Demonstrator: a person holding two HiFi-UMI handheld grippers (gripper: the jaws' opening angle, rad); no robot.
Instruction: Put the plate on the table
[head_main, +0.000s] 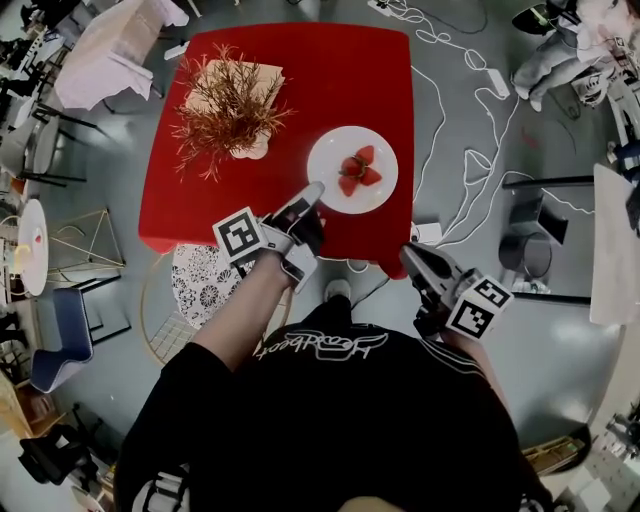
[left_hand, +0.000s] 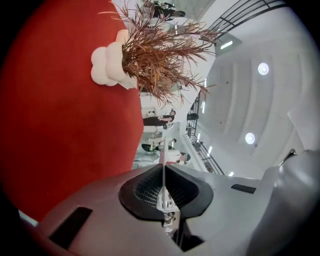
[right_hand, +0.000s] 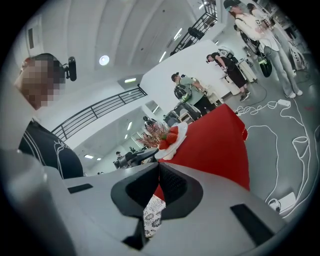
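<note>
Ok so the big thing here is the red table (head_main: 330, 70), sitting on a grey floor with white cables (head_main: 470, 150) snaking off past its right side. There's also a round seat (head_main: 200, 285) with a black-and-white pattern tucked at its near left corner. On the table's left half is a dried reddish-brown plant (head_main: 225, 105) in a lumpy white vase (head_main: 255, 150). The plate (head_main: 325, 150), white and round, is over the table's near right part, close to the near edge, with a few strawberries (head_main: 358, 170) in the middle of it. The left tool (head_main: 312, 192) comes in over the table's near edge and its jaws are pinched closed on the plate's near-left rim. In the left gripper view you see the plate edge-on as a thin white line between the jaws. Can't tell if the plate's bottom is actually touching the table. The right tool (head_main: 412, 258) hangs just off the table's near right corner, jaws closed together on nothing.
</note>
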